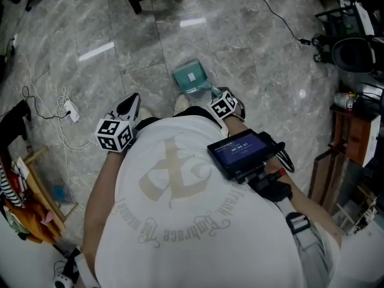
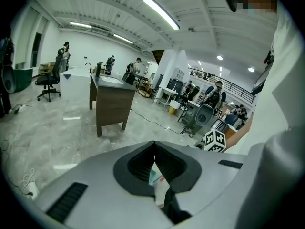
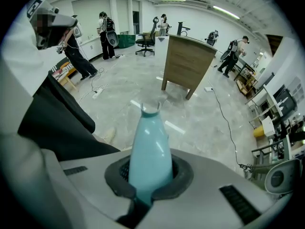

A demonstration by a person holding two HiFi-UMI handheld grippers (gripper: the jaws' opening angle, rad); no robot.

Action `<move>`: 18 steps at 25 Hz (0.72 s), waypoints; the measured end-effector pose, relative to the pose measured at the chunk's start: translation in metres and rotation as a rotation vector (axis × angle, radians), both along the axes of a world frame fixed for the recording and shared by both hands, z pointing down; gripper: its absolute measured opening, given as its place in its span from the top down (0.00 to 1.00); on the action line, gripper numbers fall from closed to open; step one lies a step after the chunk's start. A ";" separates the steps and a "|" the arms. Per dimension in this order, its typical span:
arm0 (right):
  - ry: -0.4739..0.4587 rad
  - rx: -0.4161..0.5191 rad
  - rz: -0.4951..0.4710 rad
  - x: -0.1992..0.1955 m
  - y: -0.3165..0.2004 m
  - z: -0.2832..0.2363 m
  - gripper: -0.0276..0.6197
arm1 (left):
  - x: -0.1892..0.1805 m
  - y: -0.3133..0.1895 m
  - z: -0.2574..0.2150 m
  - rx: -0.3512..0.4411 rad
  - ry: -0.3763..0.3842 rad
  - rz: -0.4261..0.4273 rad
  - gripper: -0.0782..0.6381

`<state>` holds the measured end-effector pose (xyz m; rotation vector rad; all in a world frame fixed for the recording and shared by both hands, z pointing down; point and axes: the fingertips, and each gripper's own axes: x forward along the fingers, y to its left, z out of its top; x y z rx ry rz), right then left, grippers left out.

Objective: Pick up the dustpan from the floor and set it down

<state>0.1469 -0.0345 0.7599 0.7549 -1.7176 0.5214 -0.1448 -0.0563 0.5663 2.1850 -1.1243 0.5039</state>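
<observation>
Presently, the person in a white T-shirt (image 1: pixel 180 221) is standing over a grey marble floor (image 1: pixel 252 59), and the right gripper (image 1: pixel 215 94) is pinching the teal handle (image 3: pixel 150 147) of the dustpan (image 1: pixel 191 77). In the right gripper view its dark pads are pressing on both sides of the handle's thick end, and the handle is tapering away from the jaws toward a small notched tip.

From the head view the dustpan's square teal pan is lying just ahead of the person, beyond the right gripper's marker cube (image 1: pixel 224 104). I cannot tell whether it is resting on the floor or hanging a little above it.

The left gripper (image 1: pixel 128 108) is hovering to the left, apart from the dustpan. Its jaws are meeting at the tips and are gripping nothing; only a thin slit is showing between the pads.

A dark device with a lit screen (image 1: pixel 240 150) is sitting at the person's chest. A white power strip (image 1: pixel 71 110) with loose white cords is lying on the floor to the left, and a black cable (image 1: pixel 273 14) is trailing across the tiles at the upper right.

In the left gripper view a brown wooden desk (image 2: pixel 110 101) is standing farther back, with a black office chair (image 2: pixel 48 79) beyond it.
</observation>
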 end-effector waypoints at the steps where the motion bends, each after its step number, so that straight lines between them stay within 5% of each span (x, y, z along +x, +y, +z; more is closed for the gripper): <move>1: -0.001 0.004 -0.002 -0.001 -0.003 -0.002 0.92 | -0.002 -0.001 0.000 0.001 0.004 -0.004 0.87; 18: -0.083 0.101 -0.118 -0.050 -0.060 -0.073 0.93 | -0.032 -0.008 -0.004 0.027 0.019 -0.086 0.87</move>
